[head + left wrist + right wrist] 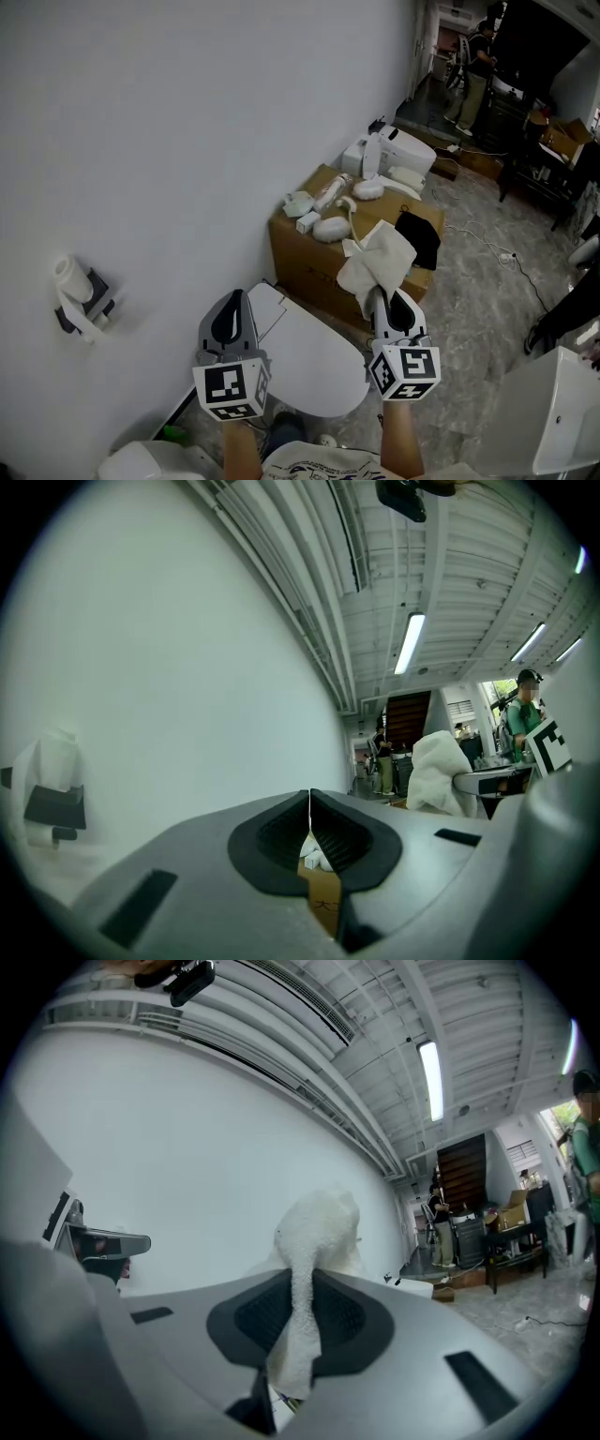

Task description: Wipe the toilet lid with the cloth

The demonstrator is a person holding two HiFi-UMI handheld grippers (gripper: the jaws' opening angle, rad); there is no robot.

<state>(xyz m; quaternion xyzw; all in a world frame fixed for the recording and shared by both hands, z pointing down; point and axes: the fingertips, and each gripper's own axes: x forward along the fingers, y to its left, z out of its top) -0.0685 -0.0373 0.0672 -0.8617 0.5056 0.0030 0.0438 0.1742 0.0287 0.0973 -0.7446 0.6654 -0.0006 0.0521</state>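
The white toilet lid lies closed below both grippers in the head view. My right gripper is shut on a white cloth, which bunches up beyond its tips, above the lid's right side. In the right gripper view the cloth is pinched between the dark pads and rises past the right gripper. My left gripper hovers over the lid's left edge near the wall. Its jaws meet with nothing between them. The cloth also shows at the right of the left gripper view.
A toilet-paper holder hangs on the white wall at left. Behind the toilet stands a cardboard box with several white items and a black rag on top. A white fixture sits at the lower right. People stand far back.
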